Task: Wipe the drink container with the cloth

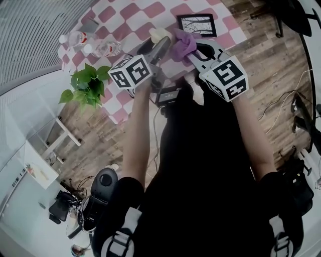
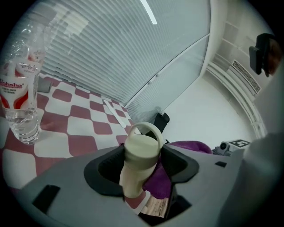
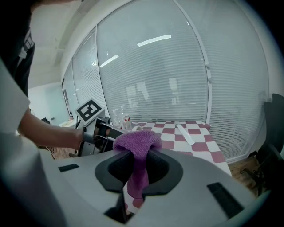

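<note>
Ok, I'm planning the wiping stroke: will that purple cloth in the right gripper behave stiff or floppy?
Probably floppy: the purple cloth bulges above the right gripper and hangs limp below its jaws. Its fuzzy, towel-like surface suggests light and grippy, not slippery. It should likely mould around the cream drink container rather than shove it.

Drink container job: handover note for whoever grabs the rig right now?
Left hand-held gripper: shut on the cream drink container, held up over the checkered table.
Right hand-held gripper: shut on the purple cloth, bunched right beside the container; contact unclear.
Done: both things picked up and brought together.
Left: rub the cloth over the container; how much is already wiped cannot be told.
</note>
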`<move>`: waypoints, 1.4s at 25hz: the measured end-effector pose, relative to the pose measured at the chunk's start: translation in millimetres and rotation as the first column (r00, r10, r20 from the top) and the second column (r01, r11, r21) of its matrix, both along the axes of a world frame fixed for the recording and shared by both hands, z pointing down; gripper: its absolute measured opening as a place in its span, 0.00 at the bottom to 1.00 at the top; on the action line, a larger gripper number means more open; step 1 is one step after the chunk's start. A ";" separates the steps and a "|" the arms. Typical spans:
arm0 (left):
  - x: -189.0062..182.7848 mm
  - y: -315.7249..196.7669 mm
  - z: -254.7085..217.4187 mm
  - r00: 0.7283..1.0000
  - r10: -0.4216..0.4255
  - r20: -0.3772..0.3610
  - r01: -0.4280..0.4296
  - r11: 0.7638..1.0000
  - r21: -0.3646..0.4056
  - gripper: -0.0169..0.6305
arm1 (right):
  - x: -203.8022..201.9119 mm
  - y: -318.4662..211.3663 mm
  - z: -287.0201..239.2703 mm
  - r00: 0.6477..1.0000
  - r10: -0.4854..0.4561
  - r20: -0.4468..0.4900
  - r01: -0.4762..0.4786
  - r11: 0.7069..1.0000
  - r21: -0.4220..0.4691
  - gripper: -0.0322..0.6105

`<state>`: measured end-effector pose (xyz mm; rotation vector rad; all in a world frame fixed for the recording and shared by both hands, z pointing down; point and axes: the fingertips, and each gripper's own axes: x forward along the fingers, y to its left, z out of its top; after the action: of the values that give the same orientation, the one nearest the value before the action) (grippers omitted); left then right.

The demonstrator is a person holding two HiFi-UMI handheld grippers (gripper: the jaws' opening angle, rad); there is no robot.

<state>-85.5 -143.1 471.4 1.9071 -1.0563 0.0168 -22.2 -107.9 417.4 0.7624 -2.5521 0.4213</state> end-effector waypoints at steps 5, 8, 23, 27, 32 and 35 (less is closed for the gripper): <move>-0.7 5.8 0.5 1.000 -0.007 -0.002 0.007 1.000 0.000 0.46 | -11.0 2.2 18.3 0.999 -0.025 -0.021 0.025 0.999 -0.025 0.15; -3.3 8.5 1.5 1.000 -0.011 -0.002 0.011 1.000 -0.001 0.46 | -16.8 2.3 29.7 0.998 -0.038 -0.040 0.037 0.999 -0.034 0.15; -10.9 18.8 4.1 1.000 -0.005 0.017 0.005 1.000 -0.013 0.45 | -44.4 1.9 43.7 0.989 -0.124 -0.085 0.124 0.992 -0.007 0.19; -12.9 18.0 5.7 1.000 -0.011 0.020 0.011 1.000 -0.014 0.45 | -44.2 0.8 49.7 0.988 -0.128 -0.081 0.127 0.992 -0.012 0.21; -15.0 19.1 8.2 0.999 -0.012 0.040 0.012 1.000 -0.009 0.45 | -32.4 7.5 73.9 0.983 -0.138 -0.120 0.132 0.990 -0.057 0.23; -14.8 17.8 8.1 0.999 -0.005 0.043 0.005 1.000 0.003 0.45 | -24.0 10.9 88.8 0.980 -0.137 -0.145 0.125 0.988 -0.087 0.26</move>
<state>-100.3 -125.3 479.4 1.9138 -1.0904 0.0537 -46.2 -96.9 506.2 0.5714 -2.4127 0.4005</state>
